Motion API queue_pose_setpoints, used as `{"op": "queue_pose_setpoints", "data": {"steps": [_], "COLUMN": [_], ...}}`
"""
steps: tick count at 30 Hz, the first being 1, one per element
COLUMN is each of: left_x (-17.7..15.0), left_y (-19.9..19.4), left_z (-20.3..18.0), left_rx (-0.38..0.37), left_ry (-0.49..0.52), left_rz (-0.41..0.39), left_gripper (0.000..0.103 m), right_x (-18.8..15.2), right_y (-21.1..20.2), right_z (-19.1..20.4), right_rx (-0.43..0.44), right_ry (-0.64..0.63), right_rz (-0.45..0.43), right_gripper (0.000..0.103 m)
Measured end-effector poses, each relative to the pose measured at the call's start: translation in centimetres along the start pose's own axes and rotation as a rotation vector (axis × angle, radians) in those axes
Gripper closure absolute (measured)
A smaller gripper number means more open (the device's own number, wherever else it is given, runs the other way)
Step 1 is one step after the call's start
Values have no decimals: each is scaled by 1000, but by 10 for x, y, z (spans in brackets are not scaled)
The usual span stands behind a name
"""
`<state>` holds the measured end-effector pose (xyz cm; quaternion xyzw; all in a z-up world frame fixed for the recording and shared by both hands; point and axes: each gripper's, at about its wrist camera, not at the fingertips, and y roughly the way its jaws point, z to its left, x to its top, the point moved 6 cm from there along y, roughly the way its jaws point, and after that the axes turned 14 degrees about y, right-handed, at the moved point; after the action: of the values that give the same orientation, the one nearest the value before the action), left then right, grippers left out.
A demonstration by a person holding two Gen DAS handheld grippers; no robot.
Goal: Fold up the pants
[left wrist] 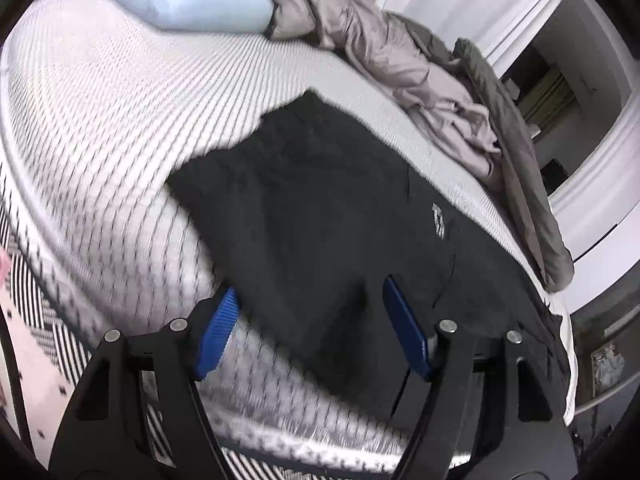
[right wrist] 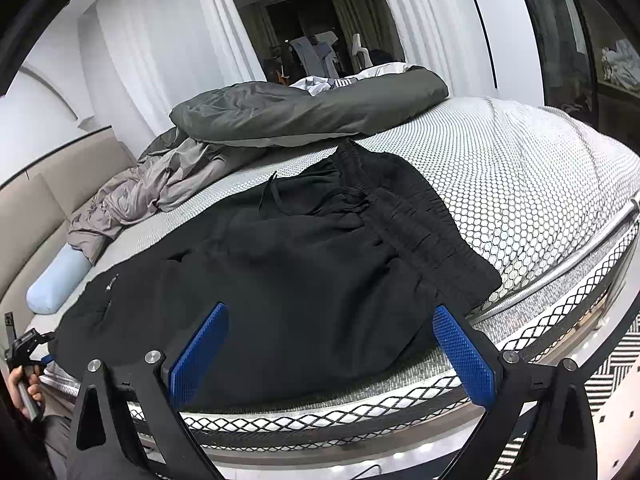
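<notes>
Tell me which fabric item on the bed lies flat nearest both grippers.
The black pants, spread at the mattress edge. The grey quilt, crumpled taupe sheet and blue pillow lie farther back.

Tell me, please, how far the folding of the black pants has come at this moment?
Done: the black pants lie spread on the mattress, waistband rumpled. In hand: the left gripper and right gripper hover open at the near edge, gripping nothing. Left: every fold; none shows yet.
</notes>
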<state>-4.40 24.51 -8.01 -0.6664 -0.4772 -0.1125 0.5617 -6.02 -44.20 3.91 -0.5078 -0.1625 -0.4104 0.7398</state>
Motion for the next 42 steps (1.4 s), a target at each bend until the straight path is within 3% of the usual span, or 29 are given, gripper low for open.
{"op": "queue_pose_setpoints", "data": {"steps": [3,4,5,6,8,11,15,17,19,21,23,27,30,31,32,33,34,38,40,42], "left_x": [25,34,38,46,58,59,49,42,40,39,34,29,30,30,30,30,31,34,27,16], "left_y": [18,27,34,41,37,10,2,3,4,6,0,-10,-6,-4,-3,-2,-1,-15,-14,1], "left_z": [-1,1,5,3,2,14,25,27,29,29,26,15,14,15,15,15,15,5,2,7], "left_rx": [-8,-26,-33,-36,-42,31,34,36,31,28,36,70,68,70,75,78,77,66,74,68], "left_ry": [-6,-19,-26,-33,-55,-41,-51,-60,-69,-73,-59,3,-10,-11,-6,-2,-3,33,57,41], "left_rz": [2,7,16,25,-27,-95,-68,-49,-42,-36,-41,-51,-42,-42,-41,-37,-32,-56,-27,34], "left_gripper": [48,65,97,103,103,103,103,103,103,103,103,103,103,103,103,103,103,103,102,102], "right_x": [2,3,3,3,2,-2,-4,-3,0,4,7,16,20,20,21,20,22,49,59,48], "right_y": [2,3,2,2,0,-2,12,29,40,46,41,14,37,48,58,66,74,60,50,67], "right_z": [-1,-3,-6,-8,-16,-35,-57,-64,-67,-69,-63,-35,-44,-49,-55,-60,-66,-56,-63,-86], "right_rx": [28,33,46,47,38,59,141,185,202,193,168,267,266,277,264,231,186,137,76,-18], "right_ry": [29,47,64,77,105,167,296,373,401,423,416,312,329,339,337,339,348,266,266,315], "right_rz": [2,4,6,3,-7,10,49,77,79,69,72,8,31,36,26,29,43,-8,-30,42], "right_gripper": [0,0,0,0,0,0,0,5,21,23,28,28,28,37,46,68,80,88,88,88]}}
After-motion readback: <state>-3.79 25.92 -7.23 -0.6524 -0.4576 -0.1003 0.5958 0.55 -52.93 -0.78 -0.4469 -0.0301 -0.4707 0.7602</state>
